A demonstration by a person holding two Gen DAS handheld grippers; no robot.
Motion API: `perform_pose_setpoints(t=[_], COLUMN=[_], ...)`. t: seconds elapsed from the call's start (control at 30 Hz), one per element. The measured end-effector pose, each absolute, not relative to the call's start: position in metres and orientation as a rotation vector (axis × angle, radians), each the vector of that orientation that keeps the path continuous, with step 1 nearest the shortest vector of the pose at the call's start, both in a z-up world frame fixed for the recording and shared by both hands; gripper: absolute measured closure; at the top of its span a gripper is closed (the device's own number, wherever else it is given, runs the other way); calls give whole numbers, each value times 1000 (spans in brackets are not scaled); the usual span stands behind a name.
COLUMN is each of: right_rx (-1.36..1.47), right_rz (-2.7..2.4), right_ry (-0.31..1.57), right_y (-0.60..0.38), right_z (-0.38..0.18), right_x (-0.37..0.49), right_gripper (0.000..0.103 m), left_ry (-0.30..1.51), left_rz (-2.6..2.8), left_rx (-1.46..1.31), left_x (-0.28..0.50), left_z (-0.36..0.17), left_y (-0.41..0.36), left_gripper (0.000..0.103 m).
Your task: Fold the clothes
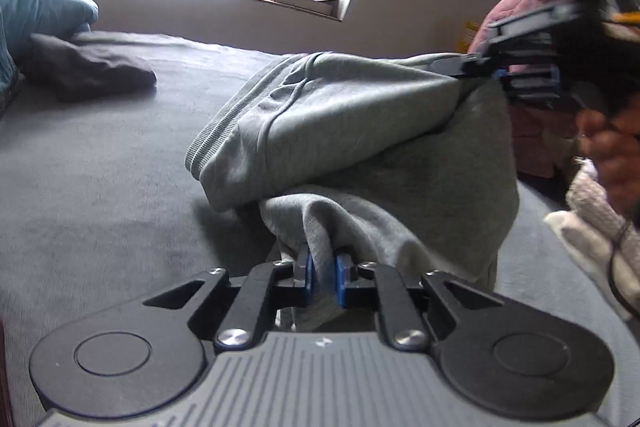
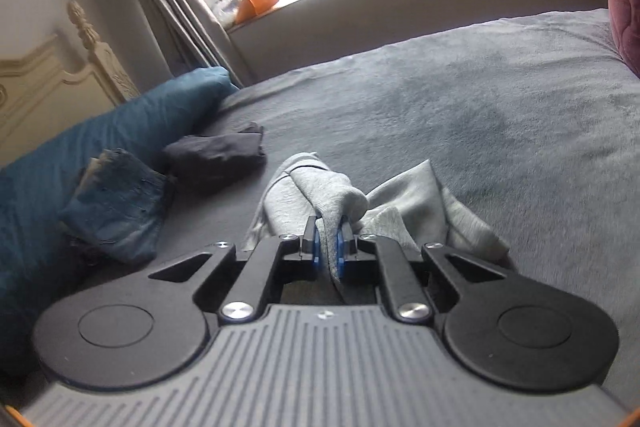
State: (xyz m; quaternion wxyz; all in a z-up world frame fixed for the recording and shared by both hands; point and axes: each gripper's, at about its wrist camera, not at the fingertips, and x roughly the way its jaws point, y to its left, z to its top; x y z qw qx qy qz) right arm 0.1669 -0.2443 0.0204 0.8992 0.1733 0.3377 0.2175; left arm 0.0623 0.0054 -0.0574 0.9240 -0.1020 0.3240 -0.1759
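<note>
Grey garment gripped at both ends, fold not yet made

I have my left claw (image 1: 323, 273) clamped narrow on a bunched fold of the grey sweat garment (image 1: 352, 131), the blue pads (image 1: 308, 273) pressing cloth between them. My right claw (image 2: 327, 251) is likewise pinched tight on another part of the same garment (image 2: 320, 195), a tongue of grey fabric running down through its jaws. The garment hangs between my two claws over the bed (image 1: 100, 187), partly lifted and crumpled, its ribbed band drooping toward the sheet.

As I judge it, part of the job is behind me: a dark garment (image 2: 218, 155) lies folded near the head of the bed, and a folded pair of jeans (image 2: 120, 203) rests just beside it against the blue pillow (image 2: 132, 123). The grey piece is the one in hand, and it shows no neat fold so far; it needs spreading flat or doubling over, then setting down with the others. Whether more clothes wait beyond it I cannot tell.

The left wrist view shows what the right one cannot: my right claw (image 1: 476, 65) seen from outside, raised at the garment's upper corner, with my hand (image 1: 612, 155) behind it, and how the cloth drapes between the two grips. It misses the jeans altogether. The right wrist view gives the folded pile, the carved headboard (image 2: 60, 75) and the long bare stretch of bed where the garment could be laid
</note>
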Motion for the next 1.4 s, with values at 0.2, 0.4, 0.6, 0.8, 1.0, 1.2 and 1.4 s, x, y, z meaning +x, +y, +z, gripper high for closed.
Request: perform_pose_setpoints(t=[0.2, 0.4, 0.6, 0.8, 1.0, 1.2, 1.4], right_rx=[524, 437, 334, 269, 310, 313, 273], right_rz=[503, 485, 497, 525, 412, 264, 328], right_ry=[657, 760, 865, 869, 846, 720, 711], right_y=[-259, -227, -196, -200, -225, -247, -203], right_z=[23, -27, -60, -44, -29, 0, 9], right_x=[25, -49, -83, -109, -126, -118, -65], right_gripper=[98, 98, 98, 97, 95, 83, 50], left_ry=[756, 888, 848, 809, 819, 837, 848], left_rz=[-496, -475, -373, -320, -259, -276, -286], left_rx=[-164, -116, -162, -205, -212, -237, -267], left_x=[0, -44, -68, -51, -22, -16, -17], left_z=[-51, -58, -34, -27, -42, -63, -77], left_y=[20, 40, 71, 59, 41, 43, 53], left_gripper=[91, 89, 58, 46, 41, 42, 42])
